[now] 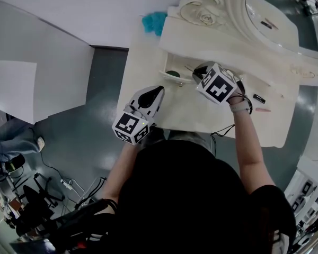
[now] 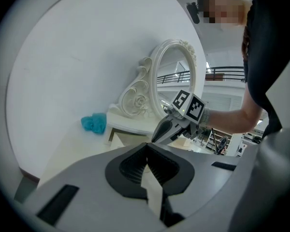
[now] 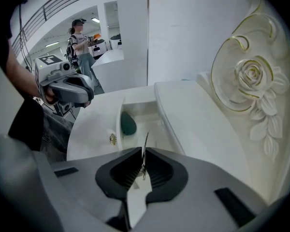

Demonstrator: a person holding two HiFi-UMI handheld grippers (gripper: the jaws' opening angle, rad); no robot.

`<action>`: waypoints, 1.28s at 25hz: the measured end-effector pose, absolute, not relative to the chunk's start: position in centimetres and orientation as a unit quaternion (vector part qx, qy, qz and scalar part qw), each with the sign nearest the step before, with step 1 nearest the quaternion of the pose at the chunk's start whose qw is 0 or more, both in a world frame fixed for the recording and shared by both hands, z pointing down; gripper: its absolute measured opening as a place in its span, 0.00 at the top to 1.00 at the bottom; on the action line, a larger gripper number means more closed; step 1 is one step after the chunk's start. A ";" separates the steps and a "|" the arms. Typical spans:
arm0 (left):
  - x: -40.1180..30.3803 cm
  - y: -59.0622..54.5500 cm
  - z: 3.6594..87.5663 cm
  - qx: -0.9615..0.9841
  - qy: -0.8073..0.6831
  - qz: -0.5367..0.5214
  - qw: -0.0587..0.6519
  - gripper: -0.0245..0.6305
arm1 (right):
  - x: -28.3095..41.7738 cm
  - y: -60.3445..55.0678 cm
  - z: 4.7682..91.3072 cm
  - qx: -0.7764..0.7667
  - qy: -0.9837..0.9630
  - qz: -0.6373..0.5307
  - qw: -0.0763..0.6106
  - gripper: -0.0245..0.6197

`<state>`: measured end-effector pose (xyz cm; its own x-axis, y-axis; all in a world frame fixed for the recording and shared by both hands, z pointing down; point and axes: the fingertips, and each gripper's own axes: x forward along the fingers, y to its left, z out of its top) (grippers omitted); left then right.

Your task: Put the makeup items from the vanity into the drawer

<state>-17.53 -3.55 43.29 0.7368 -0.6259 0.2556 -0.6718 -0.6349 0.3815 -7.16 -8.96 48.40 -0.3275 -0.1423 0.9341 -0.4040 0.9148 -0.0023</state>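
The right gripper (image 1: 197, 72), nearer than the shut, empty left gripper (image 1: 159, 92), is clenched on a thin tool (image 3: 144, 148) whose long axis points down into the open drawer (image 3: 135, 105) just below

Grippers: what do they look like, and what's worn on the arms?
Both left gripper and right gripper have light grey shells with black ribbed pads, each carrying a white cube of black square markers. Black short sleeves; a pale wrist strap, a black cable.
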 end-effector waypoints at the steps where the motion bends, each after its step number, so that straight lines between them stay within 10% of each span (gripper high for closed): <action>1: -17.6 -3.5 43.3 0.903 -0.360 0.049 0.231 0.94 | -7.2 -9.0 48.4 0.169 -0.806 0.118 0.555 0.91; 32: -14.3 -3.8 42.8 0.926 -0.300 0.062 0.221 0.94 | -7.9 -5.8 44.6 0.223 -0.877 0.124 0.406 0.92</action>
